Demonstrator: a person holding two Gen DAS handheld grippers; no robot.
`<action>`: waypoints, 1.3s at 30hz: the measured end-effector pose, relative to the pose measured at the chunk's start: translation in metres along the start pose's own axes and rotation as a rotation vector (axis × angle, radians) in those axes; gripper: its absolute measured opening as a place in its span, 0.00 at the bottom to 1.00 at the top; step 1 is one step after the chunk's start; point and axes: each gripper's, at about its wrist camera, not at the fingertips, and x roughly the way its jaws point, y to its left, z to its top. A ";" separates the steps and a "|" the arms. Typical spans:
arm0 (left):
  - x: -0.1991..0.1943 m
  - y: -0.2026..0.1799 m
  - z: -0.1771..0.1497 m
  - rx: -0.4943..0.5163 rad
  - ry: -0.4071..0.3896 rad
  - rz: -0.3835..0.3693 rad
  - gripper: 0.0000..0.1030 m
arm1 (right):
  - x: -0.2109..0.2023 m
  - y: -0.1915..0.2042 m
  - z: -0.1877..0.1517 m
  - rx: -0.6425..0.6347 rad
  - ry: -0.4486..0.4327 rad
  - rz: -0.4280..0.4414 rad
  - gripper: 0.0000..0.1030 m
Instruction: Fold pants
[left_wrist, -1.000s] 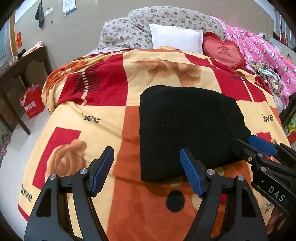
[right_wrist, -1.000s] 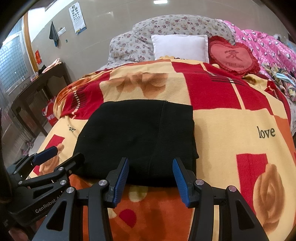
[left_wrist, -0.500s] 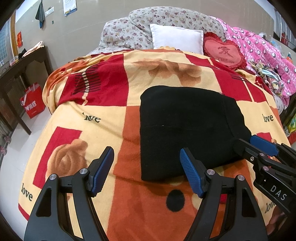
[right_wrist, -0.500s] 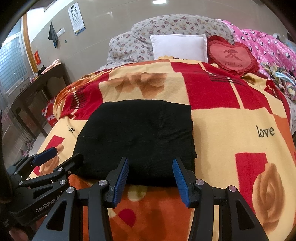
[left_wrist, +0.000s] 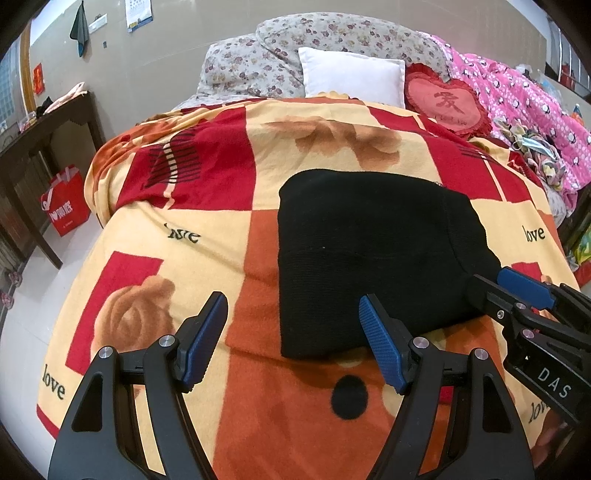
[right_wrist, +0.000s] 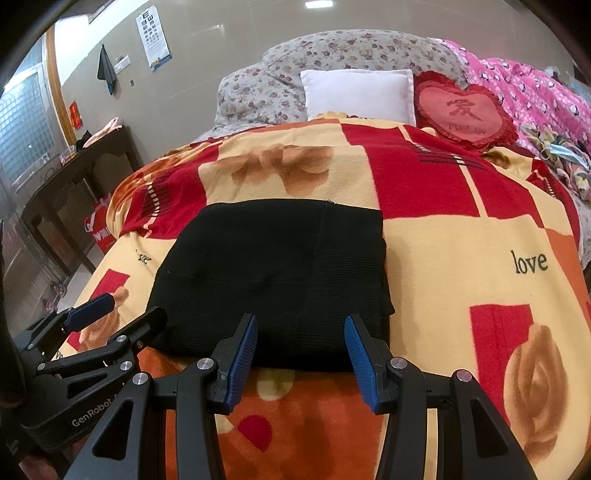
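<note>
The black pants (left_wrist: 373, 251) lie folded into a compact rectangle on the red, orange and cream blanket (left_wrist: 221, 229); they also show in the right wrist view (right_wrist: 273, 273). My left gripper (left_wrist: 291, 336) is open and empty, at the near left corner of the pants. My right gripper (right_wrist: 299, 347) is open and empty, just in front of their near edge. Each gripper shows in the other's view: the right gripper (left_wrist: 517, 291) at the pants' right edge, the left gripper (right_wrist: 110, 314) at their left.
Floral pillows (left_wrist: 280, 55), a white pillow (left_wrist: 351, 74) and a red heart cushion (left_wrist: 447, 103) sit at the head of the bed. A pink quilt (left_wrist: 517, 96) lies to the right. A dark wooden table (left_wrist: 33, 147) and red bag (left_wrist: 62, 210) stand left.
</note>
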 end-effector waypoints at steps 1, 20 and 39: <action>0.000 -0.001 0.000 0.003 0.000 0.002 0.72 | 0.000 0.000 0.000 -0.001 -0.001 -0.002 0.46; -0.002 0.001 0.001 -0.006 -0.002 0.001 0.72 | -0.001 0.002 -0.001 0.001 0.000 -0.003 0.46; -0.013 -0.003 0.002 0.018 -0.056 -0.002 0.72 | -0.002 0.004 -0.003 -0.001 0.000 0.002 0.46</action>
